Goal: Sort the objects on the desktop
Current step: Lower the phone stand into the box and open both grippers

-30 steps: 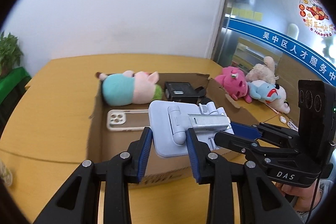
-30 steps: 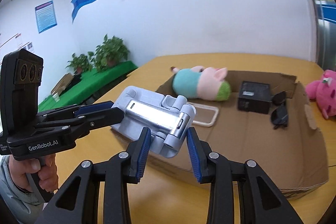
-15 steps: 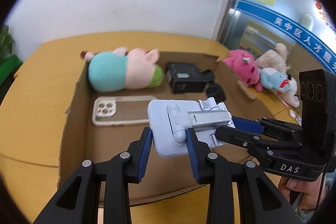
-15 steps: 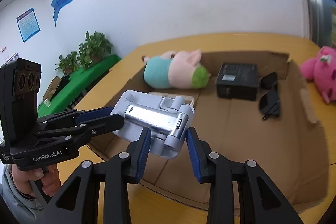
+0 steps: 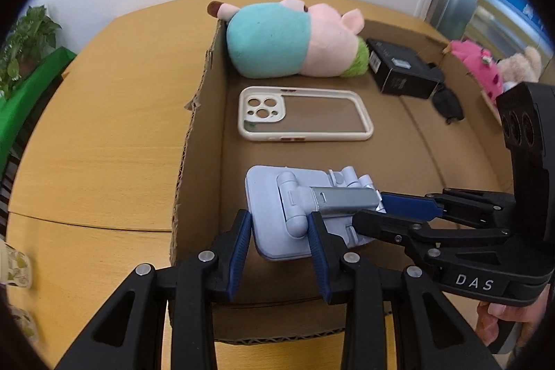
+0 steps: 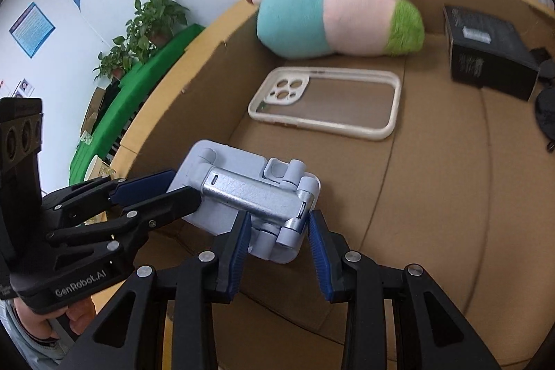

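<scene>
Both my grippers, left (image 5: 280,243) and right (image 6: 279,243), still pinch the folded stand (image 5: 298,214), which over the last second has dropped from above the box (image 5: 201,141) rim to inside it, near the phone case (image 5: 305,113), so basically ready to release.

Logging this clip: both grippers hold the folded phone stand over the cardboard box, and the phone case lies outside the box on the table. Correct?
Not quite. The phone case lies inside the cardboard box, as the left wrist view shows. Both the left gripper and right gripper do hold the phone stand.
</scene>
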